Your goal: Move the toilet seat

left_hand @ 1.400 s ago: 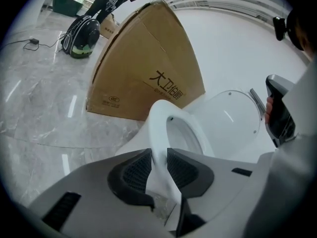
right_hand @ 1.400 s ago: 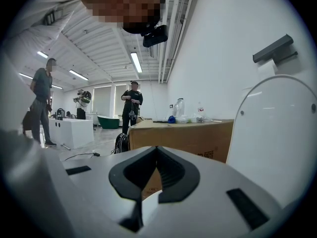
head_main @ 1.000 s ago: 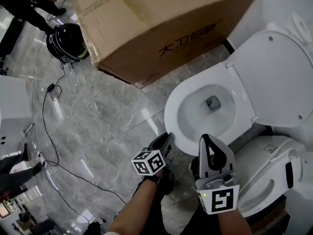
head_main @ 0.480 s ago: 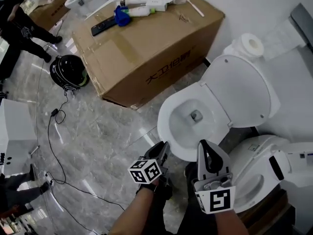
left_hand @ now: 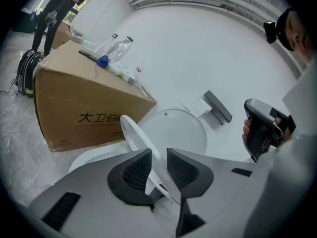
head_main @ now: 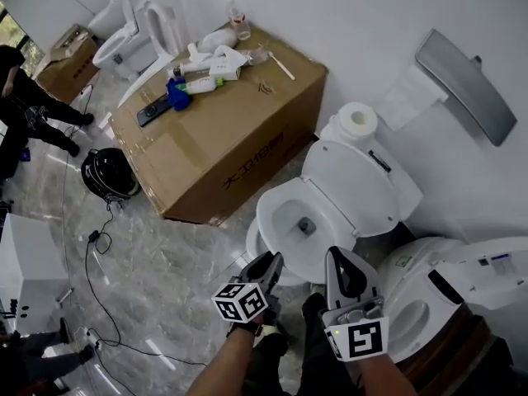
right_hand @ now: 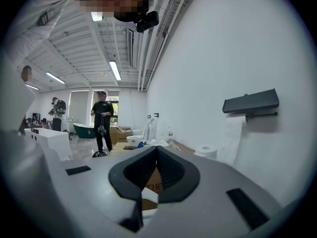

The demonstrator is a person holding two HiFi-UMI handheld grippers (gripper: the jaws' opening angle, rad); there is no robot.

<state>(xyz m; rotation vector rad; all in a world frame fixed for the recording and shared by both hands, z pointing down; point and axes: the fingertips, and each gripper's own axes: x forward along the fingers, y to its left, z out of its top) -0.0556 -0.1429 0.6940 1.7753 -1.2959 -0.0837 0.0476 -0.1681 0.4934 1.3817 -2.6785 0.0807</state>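
The white toilet (head_main: 289, 221) stands by the wall with its lid (head_main: 359, 184) raised. My left gripper (head_main: 268, 264) is at the bowl's front rim. In the left gripper view the thin white seat ring (left_hand: 133, 135) rises edge-on off the bowl (left_hand: 91, 158) and runs between the left gripper's (left_hand: 159, 155) jaws. Those jaws are opening, and a gap shows beside the seat's edge. My right gripper (head_main: 339, 256) hovers just right of it, above the rim, touching nothing. In its own view the right gripper (right_hand: 156, 150) is shut and empty, pointing at the wall.
A big cardboard box (head_main: 223, 139) with bottles and a remote stands left of the toilet. A second toilet (head_main: 429, 304) lies at lower right. A paper roll (head_main: 356, 120) sits on the tank, under a grey holder (head_main: 462, 81). A black helmet (head_main: 107, 176) and cables lie on the floor.
The head view has swung up and back, so the toilet looks smaller and the wall and box top show. Both grippers stay at the bowl's front rim.
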